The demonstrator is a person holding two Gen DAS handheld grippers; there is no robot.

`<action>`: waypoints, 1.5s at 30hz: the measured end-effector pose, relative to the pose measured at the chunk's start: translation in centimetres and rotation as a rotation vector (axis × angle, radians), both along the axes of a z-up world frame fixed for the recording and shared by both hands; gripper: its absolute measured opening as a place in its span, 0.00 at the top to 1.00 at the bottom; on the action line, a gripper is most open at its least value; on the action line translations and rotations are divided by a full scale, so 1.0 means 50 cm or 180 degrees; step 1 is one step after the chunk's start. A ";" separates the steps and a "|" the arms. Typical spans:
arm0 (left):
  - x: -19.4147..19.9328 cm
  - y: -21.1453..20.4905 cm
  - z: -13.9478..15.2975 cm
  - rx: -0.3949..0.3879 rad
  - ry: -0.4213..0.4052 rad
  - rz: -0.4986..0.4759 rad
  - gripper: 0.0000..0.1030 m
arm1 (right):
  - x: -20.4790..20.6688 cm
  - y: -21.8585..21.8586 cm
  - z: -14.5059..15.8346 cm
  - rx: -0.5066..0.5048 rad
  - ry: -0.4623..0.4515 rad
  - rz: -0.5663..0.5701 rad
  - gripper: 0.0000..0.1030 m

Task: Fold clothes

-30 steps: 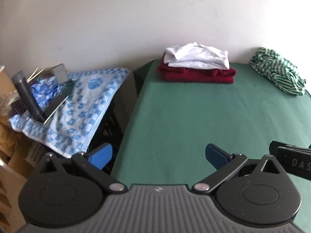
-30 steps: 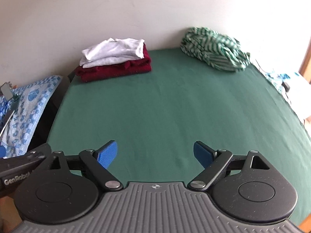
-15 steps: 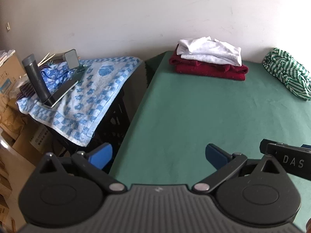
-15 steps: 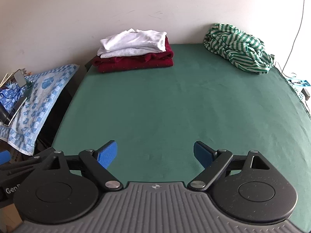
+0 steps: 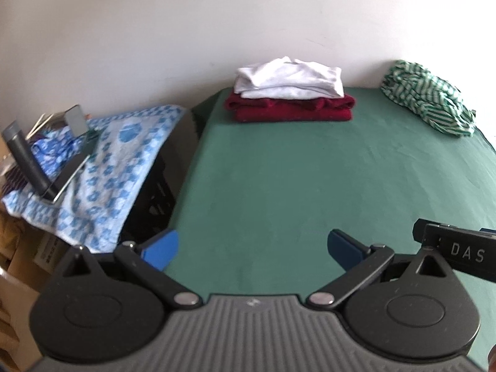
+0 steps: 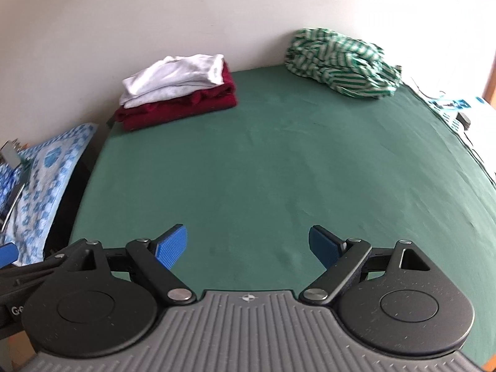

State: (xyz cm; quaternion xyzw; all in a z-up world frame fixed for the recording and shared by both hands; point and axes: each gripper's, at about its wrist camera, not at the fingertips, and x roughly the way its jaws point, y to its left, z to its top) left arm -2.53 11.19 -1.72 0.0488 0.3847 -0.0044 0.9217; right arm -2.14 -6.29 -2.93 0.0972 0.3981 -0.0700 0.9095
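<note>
The striped shirt (image 6: 342, 63) lies bunched up at the far right of the green surface (image 6: 263, 167), waiting to be folded. The white and red clothes (image 6: 176, 91) sit stacked far left, out of the way. The left claw (image 5: 252, 246) and right claw (image 6: 248, 245) hang wide open, holding nothing.

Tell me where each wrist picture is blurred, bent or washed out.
Left wrist view: the blue checked towel and clutter at the left edge are smeared, the white wall bows with the fisheye, and the folded stack stays fairly sharp. Right wrist view: the green table cover curves like a dome, and strong light washes out the far right edge beyond the striped garment.
</note>
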 end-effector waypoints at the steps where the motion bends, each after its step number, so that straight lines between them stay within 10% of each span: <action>1: 0.002 -0.004 -0.002 0.0004 0.0009 -0.0028 0.01 | -0.002 -0.004 -0.002 -0.0013 0.0000 -0.0034 0.14; 16: 0.019 -0.062 -0.013 0.0136 -0.0008 -0.0383 0.01 | -0.020 -0.047 -0.016 -0.0021 0.0039 -0.0459 0.15; 45: 0.021 0.052 -0.048 0.0060 0.0128 0.0288 0.01 | 0.014 0.061 -0.027 -0.0234 0.0089 0.0373 0.15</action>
